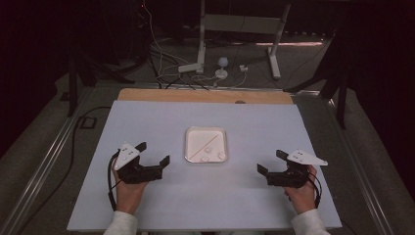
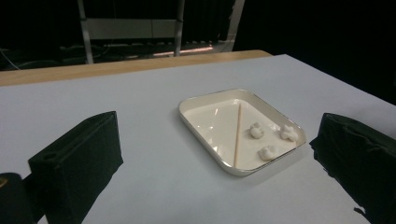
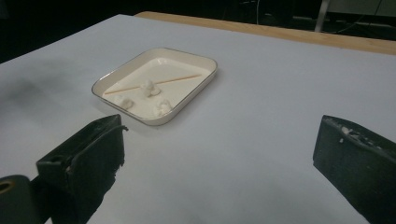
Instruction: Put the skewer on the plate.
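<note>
A white rectangular tray (image 1: 195, 136) sits in the middle of the white board. In it lie a thin wooden stick (image 1: 204, 145), set diagonally, and three small white lumps (image 1: 208, 149) near its front right corner. My left gripper (image 1: 154, 152) rests to the tray's left, open, with nothing between its jaws. My right gripper (image 1: 270, 161) stands further off to the tray's right, open and empty. The left gripper view has the tray (image 2: 210, 116), stick (image 2: 238, 135) and lumps (image 2: 256, 130) ahead between the wide jaws. The right gripper view has the tray (image 3: 182, 63) ahead to the left.
The white board (image 1: 147, 205) lies on a wooden table whose far edge (image 1: 195, 95) shows beyond it. Behind, on the floor, are cables (image 1: 161, 73), a white stand's legs (image 1: 274, 63) and a small round white device (image 1: 222, 63). Metal rails (image 1: 44, 166) run along both sides.
</note>
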`<control>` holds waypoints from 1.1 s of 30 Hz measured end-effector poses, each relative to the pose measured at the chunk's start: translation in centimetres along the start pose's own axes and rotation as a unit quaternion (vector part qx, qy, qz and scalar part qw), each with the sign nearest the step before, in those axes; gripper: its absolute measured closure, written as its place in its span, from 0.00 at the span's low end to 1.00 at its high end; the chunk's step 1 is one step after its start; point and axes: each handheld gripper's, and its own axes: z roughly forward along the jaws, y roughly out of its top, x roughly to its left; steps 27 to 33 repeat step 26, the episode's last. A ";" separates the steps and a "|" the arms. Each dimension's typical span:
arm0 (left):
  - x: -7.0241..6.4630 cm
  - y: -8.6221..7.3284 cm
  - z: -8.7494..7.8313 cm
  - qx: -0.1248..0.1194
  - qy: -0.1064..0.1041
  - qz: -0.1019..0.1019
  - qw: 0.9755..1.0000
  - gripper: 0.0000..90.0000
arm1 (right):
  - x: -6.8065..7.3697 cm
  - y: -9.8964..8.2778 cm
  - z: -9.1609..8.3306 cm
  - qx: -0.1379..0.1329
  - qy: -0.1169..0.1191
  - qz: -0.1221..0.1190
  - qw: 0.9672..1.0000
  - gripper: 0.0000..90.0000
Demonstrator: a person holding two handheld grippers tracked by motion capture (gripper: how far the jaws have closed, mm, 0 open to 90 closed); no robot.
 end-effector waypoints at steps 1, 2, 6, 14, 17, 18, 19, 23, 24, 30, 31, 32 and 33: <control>0.2 -0.1 -0.3 -0.002 0.004 0.001 1.000 0.02 | -0.1 0.0 -0.1 -0.002 0.001 0.000 1.000 0.02; 0.4 -0.2 -0.4 -0.001 0.007 0.000 1.000 0.02 | -0.2 -0.1 -0.2 -0.005 0.001 -0.001 1.000 0.01; 0.9 -0.5 -0.9 0.001 0.018 -0.006 1.000 0.02 | -0.3 -0.2 -0.5 -0.010 0.000 0.001 1.000 0.01; 1.5 -0.9 -1.7 -0.012 0.028 -0.008 1.000 0.01 | -0.6 -0.4 -1.1 -0.018 -0.007 -0.002 1.000 0.01; 1.7 -1.0 -1.9 -0.010 0.029 -0.003 1.000 0.01 | -0.9 -0.6 -1.3 -0.021 -0.010 -0.002 1.000 0.01; 1.7 -1.0 -1.9 -0.009 0.030 -0.003 0.999 0.01 | -1.0 -0.7 -1.3 -0.020 -0.012 -0.001 1.000 0.01; 1.8 -1.0 -2.0 -0.010 0.031 -0.003 0.999 0.01 | -1.1 -0.8 -1.3 -0.019 -0.013 0.001 1.000 0.01; 1.8 -1.0 -2.0 -0.009 0.032 -0.003 0.999 0.01 | -1.2 -1.0 -1.3 -0.017 -0.014 0.001 1.000 0.01; 1.8 -1.0 -2.0 -0.009 0.032 -0.002 0.999 0.01 | -1.2 -1.1 -1.4 -0.020 -0.014 0.002 1.000 0.01; 1.8 -1.1 -2.0 -0.010 0.033 -0.003 0.999 0.01 | -1.3 -1.1 -1.5 -0.022 -0.016 0.003 1.000 0.01; 1.8 -1.1 -2.0 -0.010 0.033 -0.003 0.999 0.01 | -1.3 -1.1 -1.5 -0.022 -0.016 0.003 1.000 0.01; 1.8 -1.1 -2.0 -0.010 0.033 -0.003 0.999 0.01 | -1.3 -1.1 -1.5 -0.022 -0.016 0.003 1.000 0.01; 1.8 -1.1 -2.0 -0.010 0.033 -0.003 0.999 0.01 | -1.3 -1.1 -1.5 -0.022 -0.016 0.003 1.000 0.01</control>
